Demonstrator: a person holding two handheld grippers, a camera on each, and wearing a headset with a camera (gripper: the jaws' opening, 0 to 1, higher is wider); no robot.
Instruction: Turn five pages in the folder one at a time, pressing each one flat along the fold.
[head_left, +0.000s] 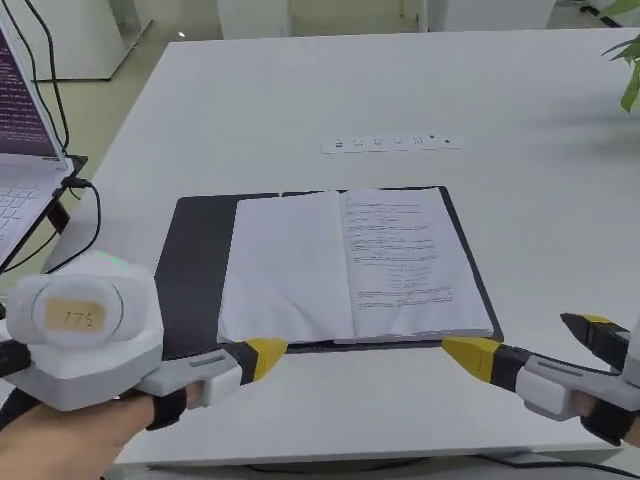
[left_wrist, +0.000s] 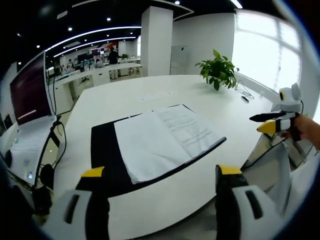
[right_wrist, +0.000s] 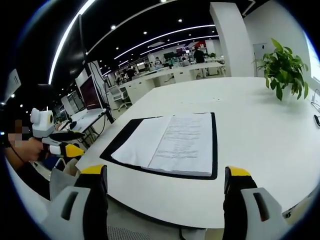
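Two empty, wide-open tools: left gripper (left_wrist: 160, 172), right gripper (right_wrist: 165, 171), both just near of the open folder (head_left: 195, 285). We should pinch only one right page (head_left: 410, 255) by its near corner, then press along the fold (head_left: 343, 265).

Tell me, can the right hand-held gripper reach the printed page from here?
Probably yes: the right hand-held gripper sits open just off the folder's near right corner, with bare table between it and the printed page.
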